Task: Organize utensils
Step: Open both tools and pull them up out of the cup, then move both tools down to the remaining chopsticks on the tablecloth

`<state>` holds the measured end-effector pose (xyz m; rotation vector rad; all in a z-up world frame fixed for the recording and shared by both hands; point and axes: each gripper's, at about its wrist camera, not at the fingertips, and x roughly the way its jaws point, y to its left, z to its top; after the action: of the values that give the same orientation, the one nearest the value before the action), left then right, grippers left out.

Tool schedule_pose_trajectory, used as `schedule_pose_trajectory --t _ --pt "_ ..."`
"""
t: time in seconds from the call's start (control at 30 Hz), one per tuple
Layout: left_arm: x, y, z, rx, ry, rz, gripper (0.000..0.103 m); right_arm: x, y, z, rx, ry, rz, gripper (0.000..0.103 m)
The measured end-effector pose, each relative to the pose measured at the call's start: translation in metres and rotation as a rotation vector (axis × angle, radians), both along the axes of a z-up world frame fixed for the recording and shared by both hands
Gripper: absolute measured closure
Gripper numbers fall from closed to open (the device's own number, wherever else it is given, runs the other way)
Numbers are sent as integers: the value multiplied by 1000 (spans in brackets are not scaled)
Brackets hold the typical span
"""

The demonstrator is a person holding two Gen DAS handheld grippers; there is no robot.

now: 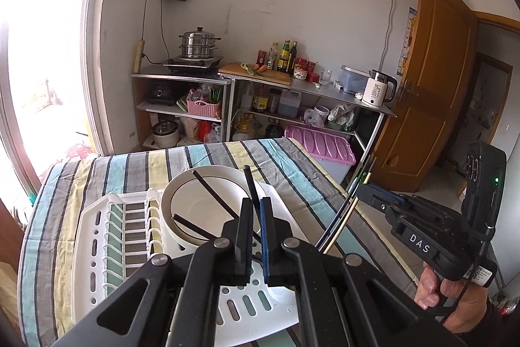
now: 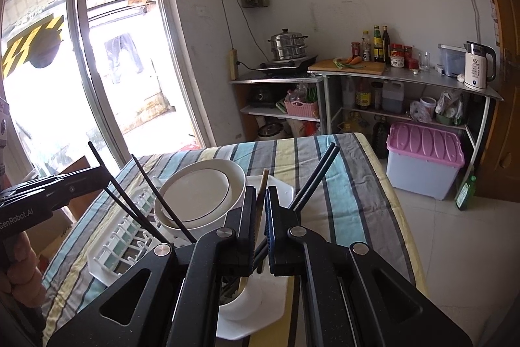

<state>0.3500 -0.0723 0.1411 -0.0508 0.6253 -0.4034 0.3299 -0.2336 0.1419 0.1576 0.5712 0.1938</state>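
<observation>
A white dish rack (image 1: pixel 97 236) lies on the striped table and carries a white bowl (image 1: pixel 208 210). My left gripper (image 1: pixel 256 210) is shut on black chopsticks (image 1: pixel 251 184) above the bowl; more black chopsticks (image 1: pixel 211 194) cross in front of the bowl. My right gripper (image 2: pixel 260 200) is shut on a bundle of chopsticks, a wooden one (image 2: pixel 262 187) between the fingers and black ones (image 2: pixel 317 174) sticking out right. It also shows in the left wrist view (image 1: pixel 373 197) beside the table's right edge. A white utensil cup (image 2: pixel 247 298) sits under the right gripper.
The table has a striped cloth (image 1: pixel 292 171). Behind it stand metal shelves (image 1: pixel 182 77) with a steamer pot (image 1: pixel 198 47), bottles, a cutting board (image 1: pixel 256 73) and a kettle (image 1: pixel 377 90). A pink-lidded bin (image 2: pixel 425 158) is on the floor. A wooden door (image 1: pixel 432 80) is at right.
</observation>
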Motion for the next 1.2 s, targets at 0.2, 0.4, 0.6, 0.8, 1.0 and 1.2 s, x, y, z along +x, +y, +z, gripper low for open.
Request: schedule_pose_trajectory --t 0.2,0.4,0.6,0.8,1.0,1.2 --pt "-5 7 1 -15 -4 16 99 -8 0 -2 -9 -3 4 87" --pt "-19 9 4 -4 -24 17 99 -19 1 -3 -8 -6 7 86" --pt "-38 13 7 0 -42 17 99 -34 0 0 -3 -14 2 86" --pt "-63 20 7 1 -55 24 99 -59 0 4 4 -27 5 86" --pt "-96 31 -6 13 -59 31 99 -93 5 1 2 -39 27 86" --pt "-135 39 -26 43 -54 43 98 -131 10 -7 -7 -38 43 86"
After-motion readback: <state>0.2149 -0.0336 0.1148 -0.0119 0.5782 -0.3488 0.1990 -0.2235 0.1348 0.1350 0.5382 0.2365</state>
